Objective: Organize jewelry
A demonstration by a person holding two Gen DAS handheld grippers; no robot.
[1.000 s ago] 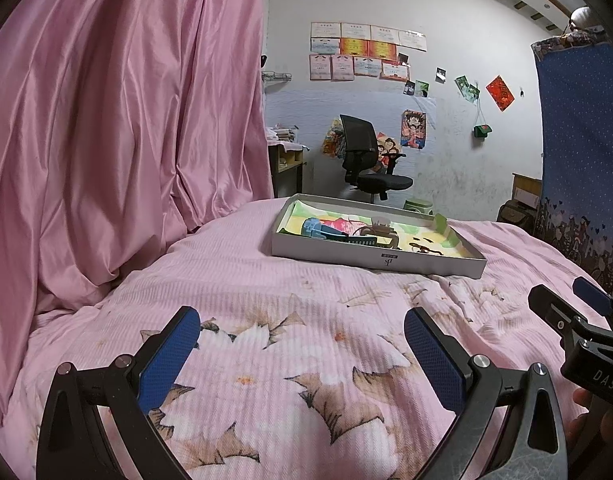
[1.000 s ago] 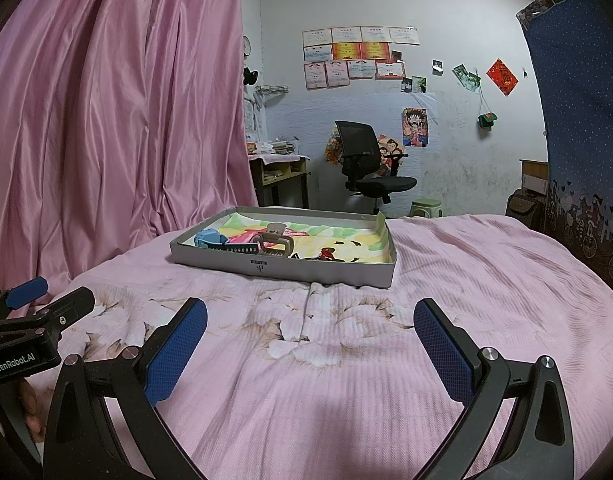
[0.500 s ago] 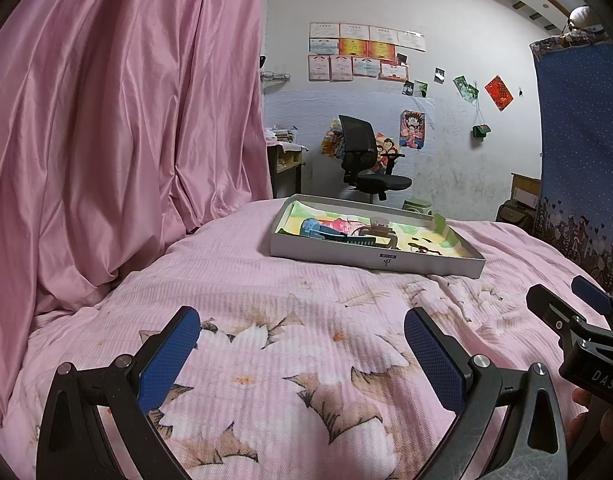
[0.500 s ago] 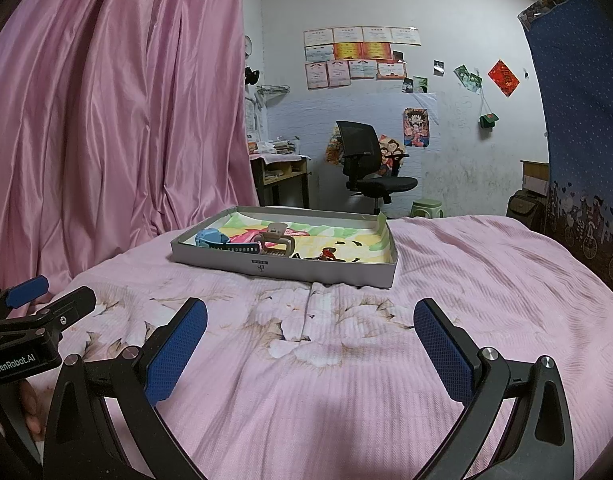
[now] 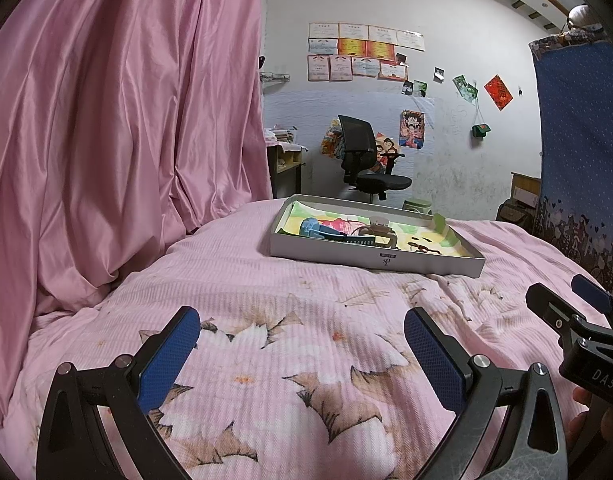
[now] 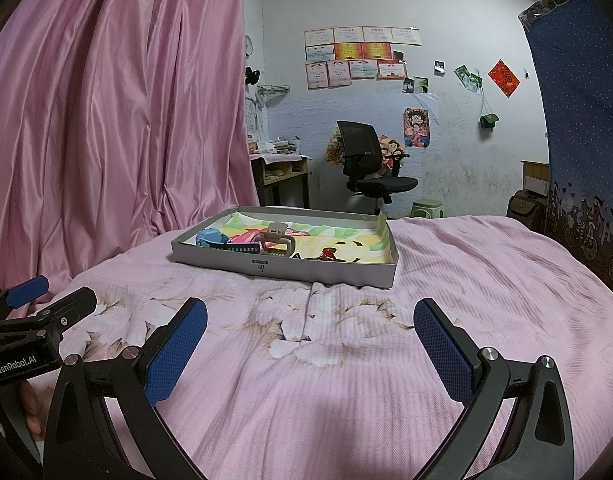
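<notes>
A shallow grey box [image 5: 326, 254] [image 6: 226, 261] lies on the pink bedspread ahead of both grippers. Inside are a blue watch [image 5: 311, 227] [image 6: 210, 237], a beige hair claw [image 5: 380, 232] [image 6: 275, 240] and a small dark red piece [image 6: 328, 254] on a colourful liner. My left gripper [image 5: 300, 342] is open and empty, low over the bed, well short of the box. My right gripper [image 6: 310, 334] is open and empty, likewise short of the box. Each gripper shows at the edge of the other's view.
A pink satin curtain [image 5: 106, 140] hangs close on the left. A blue patterned cloth [image 5: 578, 152] hangs at the right. Beyond the bed stand a black office chair [image 6: 366, 168], a desk [image 6: 282, 172] and a green stool [image 6: 426, 208].
</notes>
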